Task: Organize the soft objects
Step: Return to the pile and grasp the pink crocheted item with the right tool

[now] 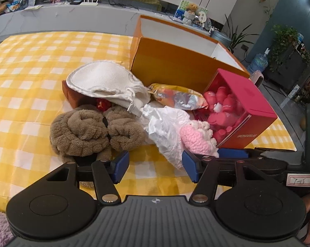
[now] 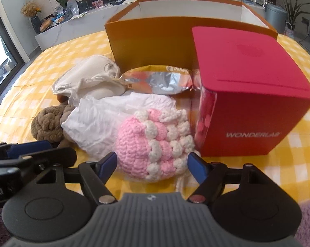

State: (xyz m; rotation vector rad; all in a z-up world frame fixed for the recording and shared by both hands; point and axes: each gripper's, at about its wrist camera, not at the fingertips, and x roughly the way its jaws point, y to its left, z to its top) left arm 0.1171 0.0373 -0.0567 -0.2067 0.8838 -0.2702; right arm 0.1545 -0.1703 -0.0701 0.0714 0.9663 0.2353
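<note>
**Both grippers poised at the pile, nothing picked up**

Here is the left gripper (image 1: 155, 164), jaws spread wide and empty, hovering low over the yellow checked cloth (image 1: 31, 72). Straight ahead at 12 o'clock lies the white crumpled bag (image 1: 165, 127); the tip of that bag hangs just beside the right-hand blue pad. At 11 o'clock sits the brown plush toy (image 1: 87, 129), very close to the left-hand pad. Above it, further toward 12, the cream cloth pouch (image 1: 105, 80) drapes over a brown block (image 1: 72, 94).

Over to the right gripper (image 2: 152, 162), and its jaws stand wide too, one blue pad either side of the pink and white crochet piece (image 2: 153, 144), which sits right between them. Whether the pads touch the yarn, I cannot tell; there is no squeeze visible. The crochet piece lies on the cloth, leaning against the red box (image 2: 247, 94) at 1 o'clock, which lies on its side with pink bottles showing through its window. Beyond at 12 o'clock lies a foil snack packet (image 2: 155, 80), and behind that the open orange carton (image 2: 150, 43). The left gripper's blue pad shows at 9 o'clock in the right wrist view.
</note>
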